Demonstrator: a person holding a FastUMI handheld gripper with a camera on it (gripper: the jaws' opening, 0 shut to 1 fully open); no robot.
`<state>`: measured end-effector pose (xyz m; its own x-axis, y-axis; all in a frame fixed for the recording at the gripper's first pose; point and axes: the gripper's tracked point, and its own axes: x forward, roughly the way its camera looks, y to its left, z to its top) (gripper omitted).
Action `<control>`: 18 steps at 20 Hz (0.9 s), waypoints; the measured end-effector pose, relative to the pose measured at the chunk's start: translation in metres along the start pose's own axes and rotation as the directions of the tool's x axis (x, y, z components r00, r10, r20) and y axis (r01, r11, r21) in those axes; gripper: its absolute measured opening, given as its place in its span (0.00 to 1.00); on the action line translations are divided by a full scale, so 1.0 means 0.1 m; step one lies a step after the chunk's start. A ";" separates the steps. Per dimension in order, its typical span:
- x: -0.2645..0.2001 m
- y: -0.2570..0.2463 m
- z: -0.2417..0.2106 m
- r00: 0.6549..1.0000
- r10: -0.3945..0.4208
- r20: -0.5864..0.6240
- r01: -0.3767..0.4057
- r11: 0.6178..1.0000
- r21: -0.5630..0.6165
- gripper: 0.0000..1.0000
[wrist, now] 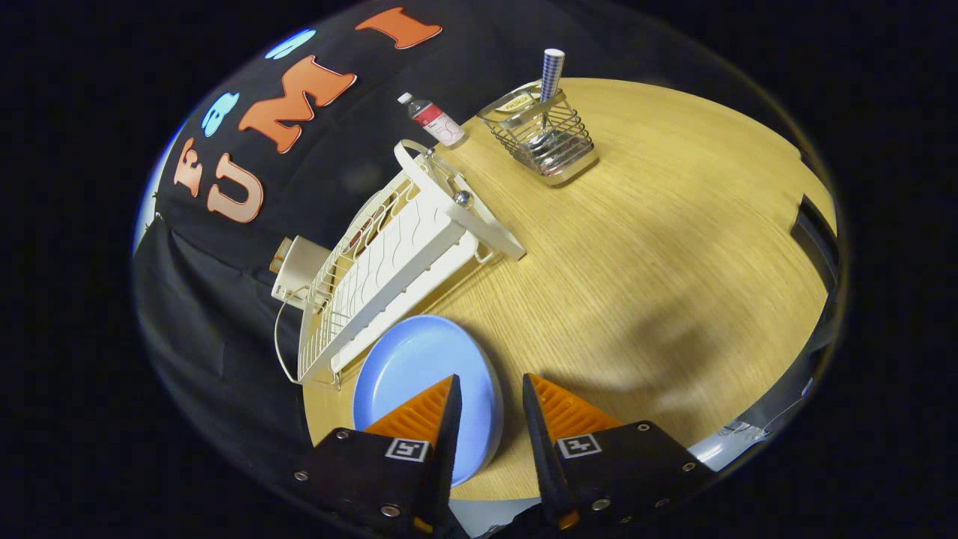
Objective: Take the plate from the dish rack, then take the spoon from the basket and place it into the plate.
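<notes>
Near table (pixel 636 247) front edge, beside dish rack (pixel 389 262): plate (pixel 419 359) round, pale blue, glossy, lying flat | gripper (pixel 490 389) fingers apart, holding nothing.

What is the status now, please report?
Gripper open, empty. Plate on table beside dish rack, its rim between the fingers. Spoon in basket. Path clear.

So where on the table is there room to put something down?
The biggest bare patch of the wooden table lies beyond the gripper, whose fingers are open, out past the blue plate towards the wire basket. It gets crowded along the white dish rack, with the small bottle near the rack's far end.
</notes>
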<state>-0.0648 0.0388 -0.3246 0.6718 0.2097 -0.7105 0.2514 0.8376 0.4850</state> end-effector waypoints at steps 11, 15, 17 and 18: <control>-0.40 -0.26 1.71 0.936 -0.088 0.341 0.181 0.950 -0.254 0.98; -0.35 -0.19 2.16 0.899 -0.052 0.436 0.238 0.892 -0.385 0.98; -0.25 -0.23 2.29 0.886 -0.064 0.459 0.287 0.854 -0.435 0.98; -0.19 -0.27 2.33 0.886 -0.080 0.456 0.306 0.841 -0.447 0.98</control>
<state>0.0778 -0.1055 -0.2055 0.8932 -0.1110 -0.4357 0.1052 0.9937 -0.0375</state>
